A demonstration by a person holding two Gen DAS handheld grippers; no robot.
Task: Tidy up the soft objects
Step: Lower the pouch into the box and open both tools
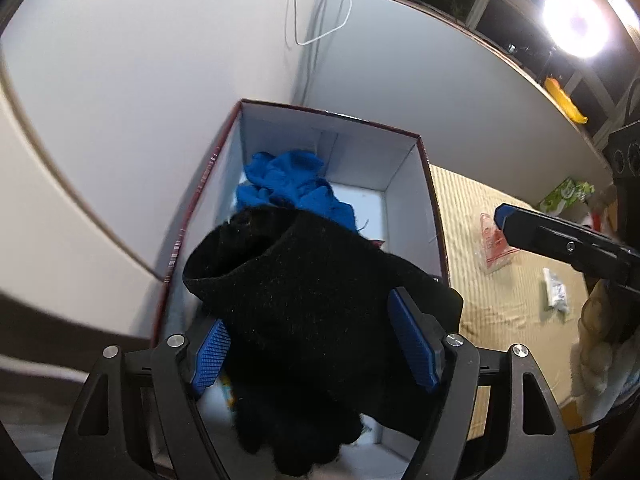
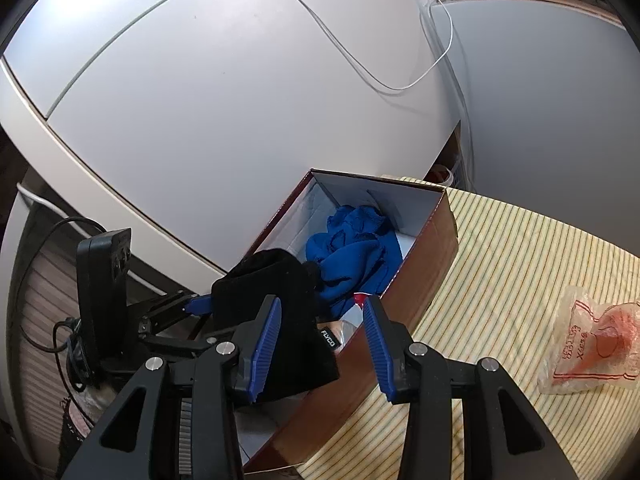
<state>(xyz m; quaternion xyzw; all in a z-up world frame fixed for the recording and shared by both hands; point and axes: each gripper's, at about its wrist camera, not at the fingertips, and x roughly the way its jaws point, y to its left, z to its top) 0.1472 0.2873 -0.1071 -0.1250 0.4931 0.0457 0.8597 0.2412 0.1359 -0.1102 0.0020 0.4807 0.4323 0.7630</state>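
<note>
A black fleece cloth (image 1: pixel 312 304) hangs over the near end of a dark red cardboard box (image 1: pixel 424 184) with a white inside. My left gripper (image 1: pixel 312 332) holds its fingers wide on either side of the cloth, over the box. A crumpled blue cloth (image 1: pixel 292 184) lies inside the box at its far end; it also shows in the right wrist view (image 2: pixel 352 252). My right gripper (image 2: pixel 320 336) is open and empty, just above the box's near right wall (image 2: pixel 424 280), beside the black cloth (image 2: pixel 280 320).
The box stands on a striped yellow tablecloth (image 2: pixel 500 280) against a white wall. A clear plastic bag with red print (image 2: pixel 592 344) lies on the cloth to the right. A small white packet (image 1: pixel 556 292) and a green box (image 1: pixel 564 196) lie farther right.
</note>
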